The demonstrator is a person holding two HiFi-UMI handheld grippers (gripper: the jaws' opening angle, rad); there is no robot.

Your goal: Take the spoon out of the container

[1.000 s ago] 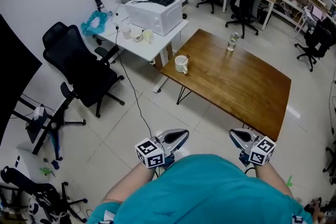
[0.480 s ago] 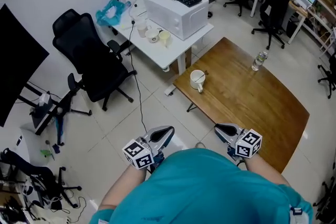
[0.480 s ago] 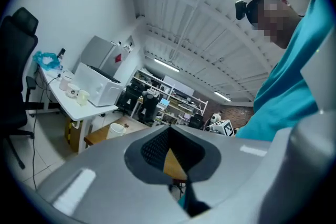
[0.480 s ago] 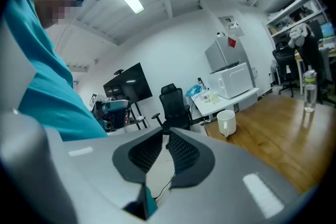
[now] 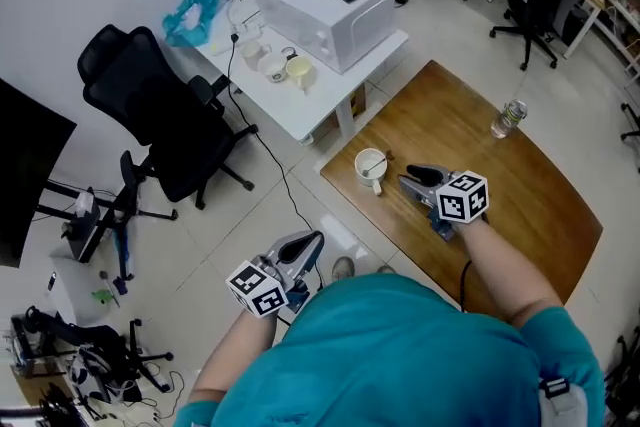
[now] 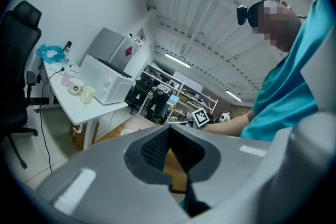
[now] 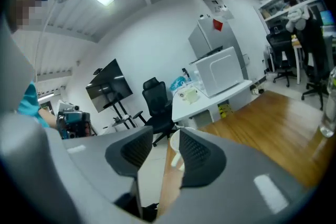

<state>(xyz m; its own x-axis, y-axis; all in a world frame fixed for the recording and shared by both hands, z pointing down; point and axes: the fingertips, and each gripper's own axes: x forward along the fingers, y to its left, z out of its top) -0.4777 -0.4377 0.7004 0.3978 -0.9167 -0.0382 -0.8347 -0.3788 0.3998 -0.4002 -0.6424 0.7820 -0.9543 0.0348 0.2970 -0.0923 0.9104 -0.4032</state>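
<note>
A white mug (image 5: 371,167) stands near the left corner of the wooden table (image 5: 490,190), with a spoon (image 5: 381,161) leaning inside it. My right gripper (image 5: 408,181) reaches over the table, its tips just right of the mug and apart from it. Its jaws are opening and hold nothing. In the right gripper view the mug (image 7: 174,145) shows through the gap of the right gripper (image 7: 167,145), still some way beyond the pads. My left gripper (image 5: 306,246) hangs off the table over the floor, and the left gripper (image 6: 168,136) has its jaws shut and empty.
A clear water bottle (image 5: 509,118) stands at the table's far edge. Left of the table is a white desk (image 5: 300,105) with a microwave (image 5: 330,3), a keyboard and several cups (image 5: 285,67). A black office chair (image 5: 150,110) stands beside the desk. More chairs stand at the back.
The view has closed in on the table. My right gripper has gone from beside the body out over the table toward the mug, and its jaws have parted. The left gripper stays low.
</note>
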